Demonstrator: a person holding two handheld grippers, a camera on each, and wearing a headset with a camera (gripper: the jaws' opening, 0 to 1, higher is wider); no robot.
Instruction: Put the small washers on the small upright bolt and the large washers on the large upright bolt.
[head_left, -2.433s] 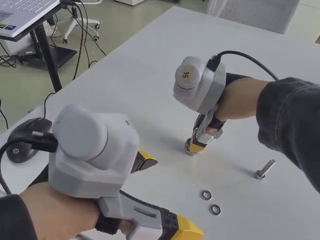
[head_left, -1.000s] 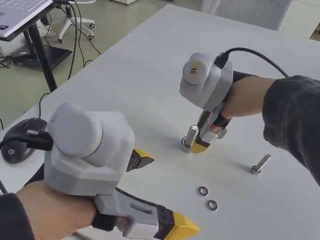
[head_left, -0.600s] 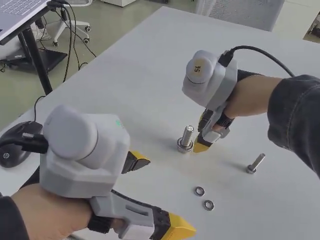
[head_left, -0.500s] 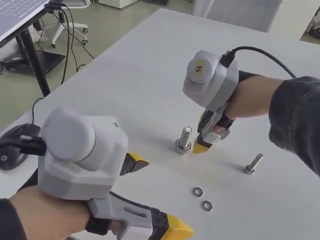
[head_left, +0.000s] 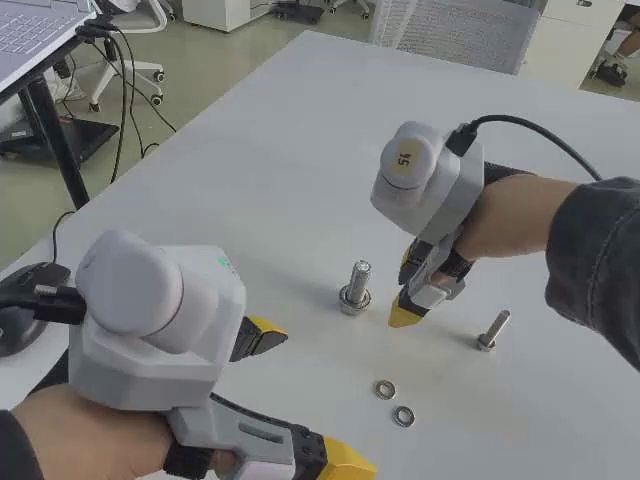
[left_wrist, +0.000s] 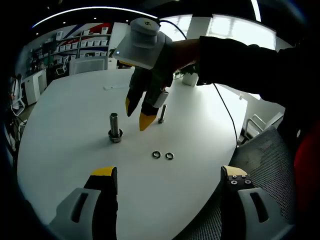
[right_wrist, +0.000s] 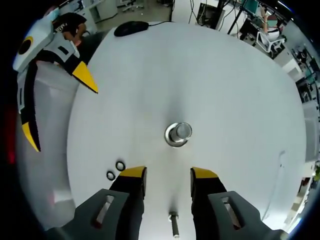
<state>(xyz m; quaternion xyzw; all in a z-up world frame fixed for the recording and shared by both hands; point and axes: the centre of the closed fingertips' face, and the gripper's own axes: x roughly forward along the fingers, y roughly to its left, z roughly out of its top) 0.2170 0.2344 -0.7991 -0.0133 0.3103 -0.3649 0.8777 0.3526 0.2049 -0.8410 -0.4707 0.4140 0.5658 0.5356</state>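
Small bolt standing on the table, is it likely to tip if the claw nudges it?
Probably yes: the small bolt stands on its narrow head alone, with nothing holding it. Once down, its round shank would likely roll on the smooth table.

Head view downward; all share upright bolt (head_left: 356, 285).

A big white table (head_left: 300, 130) stands in the middle. At the upper left of the head view a laptop (head_left: 30, 25) sits on a stand over the grey floor (head_left: 200, 60). Bright windows (left_wrist: 240, 30) shine upper right in the left gripper view.
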